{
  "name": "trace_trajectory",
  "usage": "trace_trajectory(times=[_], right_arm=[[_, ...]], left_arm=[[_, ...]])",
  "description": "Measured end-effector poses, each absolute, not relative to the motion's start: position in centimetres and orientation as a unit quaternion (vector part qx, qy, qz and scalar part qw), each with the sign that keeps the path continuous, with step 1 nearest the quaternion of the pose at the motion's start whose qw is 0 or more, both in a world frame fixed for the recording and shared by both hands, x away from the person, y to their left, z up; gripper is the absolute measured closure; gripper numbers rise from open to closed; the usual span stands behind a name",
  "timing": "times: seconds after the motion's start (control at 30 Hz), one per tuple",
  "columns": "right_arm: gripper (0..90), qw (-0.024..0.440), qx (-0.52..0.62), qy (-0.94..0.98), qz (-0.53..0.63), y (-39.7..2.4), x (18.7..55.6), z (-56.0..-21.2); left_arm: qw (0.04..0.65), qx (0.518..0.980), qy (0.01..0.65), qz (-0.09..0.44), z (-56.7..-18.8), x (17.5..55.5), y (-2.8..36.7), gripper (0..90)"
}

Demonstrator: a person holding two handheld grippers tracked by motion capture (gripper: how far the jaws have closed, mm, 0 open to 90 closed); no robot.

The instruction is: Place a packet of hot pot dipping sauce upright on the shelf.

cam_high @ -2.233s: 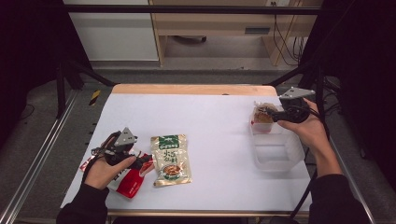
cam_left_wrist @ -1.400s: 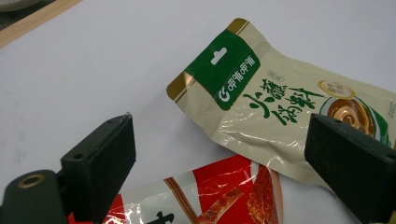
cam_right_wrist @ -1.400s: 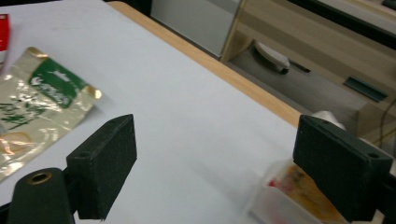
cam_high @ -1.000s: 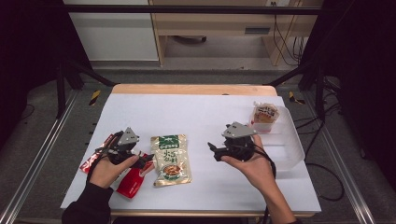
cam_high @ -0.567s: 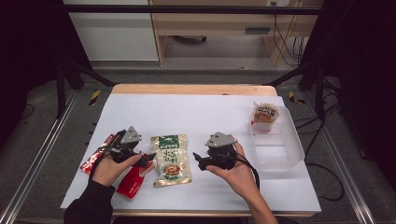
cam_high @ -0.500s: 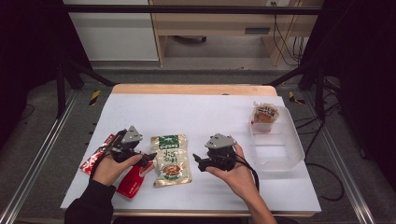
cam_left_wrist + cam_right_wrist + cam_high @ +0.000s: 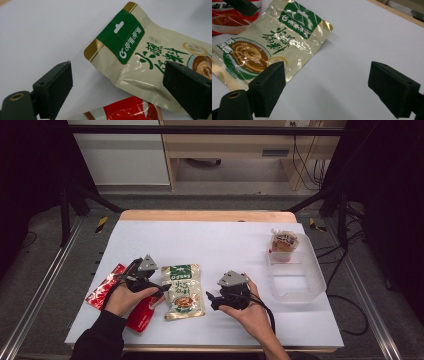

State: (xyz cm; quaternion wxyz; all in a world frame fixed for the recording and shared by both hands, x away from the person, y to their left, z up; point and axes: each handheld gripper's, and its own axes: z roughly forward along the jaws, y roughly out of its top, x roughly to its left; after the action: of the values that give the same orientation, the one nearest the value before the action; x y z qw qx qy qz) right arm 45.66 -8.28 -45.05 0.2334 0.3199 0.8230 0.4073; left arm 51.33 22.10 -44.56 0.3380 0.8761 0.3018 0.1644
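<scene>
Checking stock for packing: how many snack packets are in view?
3: a green-and-beige foil pouch mid-table, a red foil packet partly under the left hand, a small wrapped snack in the clear plastic tub.

Green-and-cream pouch (image 7: 183, 291), red packet (image 7: 134, 312), seemingly clear tub (image 7: 296, 281)

Lab recording setup, white-covered wooden surface (image 7: 210, 240) inside black metal frame (image 7: 200, 130), loose black cables (image 7: 305, 165) on grey floor (image 7: 45, 270)

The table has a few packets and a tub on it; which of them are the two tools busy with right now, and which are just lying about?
In hand, by my guess:
- green-and-cream pouch, with the left tool and right tool open either side of it

Lying about:
- red packet under the left hand
- clear tub at the right
- small snack pack at the tub's far end
</scene>
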Motion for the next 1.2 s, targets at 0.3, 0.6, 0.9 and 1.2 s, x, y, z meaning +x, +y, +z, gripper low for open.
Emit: trace_trajectory(times=[0.3, 0.6, 0.9, 1.2], right_arm=[[15.1, 0.231, 0.314, 0.832, 0.396, -7.9, 45.6, -45.5], [15.2, 0.23, 0.312, 0.835, 0.391, -7.9, 45.7, -45.6], [15.1, 0.231, 0.311, 0.834, 0.392, -7.8, 45.7, -45.6], [15.0, 0.235, 0.302, 0.837, 0.391, -7.9, 45.7, -44.7]], left_arm=[[0.336, 0.882, 0.303, 0.129, -45.6, 52.2, 21.1, 16.2], [0.344, 0.88, 0.302, 0.124, -45.1, 51.8, 21.2, 44.1], [0.343, 0.874, 0.312, 0.144, -44.5, 51.5, 21.3, 87.2], [0.374, 0.867, 0.288, 0.162, -41.4, 50.1, 21.3, 90.0]])
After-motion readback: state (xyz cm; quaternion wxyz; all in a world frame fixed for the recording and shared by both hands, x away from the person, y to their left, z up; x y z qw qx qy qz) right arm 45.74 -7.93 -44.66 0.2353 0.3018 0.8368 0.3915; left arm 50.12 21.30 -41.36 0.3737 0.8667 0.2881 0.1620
